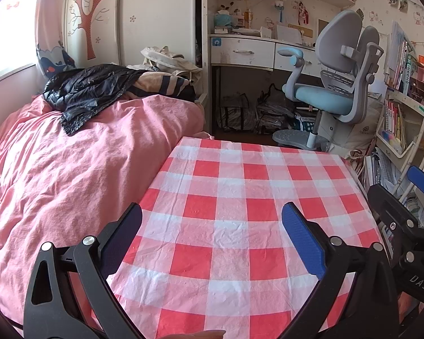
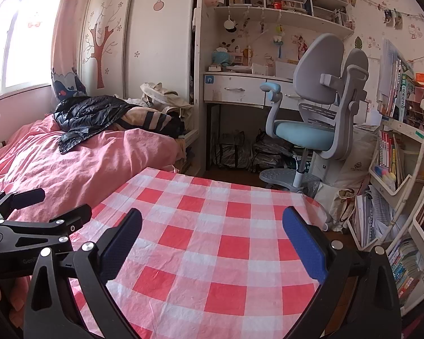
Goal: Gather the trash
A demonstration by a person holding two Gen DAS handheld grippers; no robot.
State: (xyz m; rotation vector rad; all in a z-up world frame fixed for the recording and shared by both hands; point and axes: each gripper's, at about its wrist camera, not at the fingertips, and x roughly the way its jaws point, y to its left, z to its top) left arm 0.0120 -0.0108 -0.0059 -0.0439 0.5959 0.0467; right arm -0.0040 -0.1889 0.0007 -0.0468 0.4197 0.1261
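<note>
— Where was the trash?
— Couldn't see any. Checked tablecloth (image 1: 226, 226) lay bare in both views, pink bed (image 1: 70, 169) to its left.
— Grippers?
— Left gripper (image 1: 212, 220) & right gripper (image 2: 212, 223) both spread wide, holding nothing. Neither nearer; no axis to judge.

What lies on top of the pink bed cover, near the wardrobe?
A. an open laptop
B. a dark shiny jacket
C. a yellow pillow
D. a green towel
B: a dark shiny jacket lies crumpled on the pink bed cover, in front of the wardrobe.
</note>
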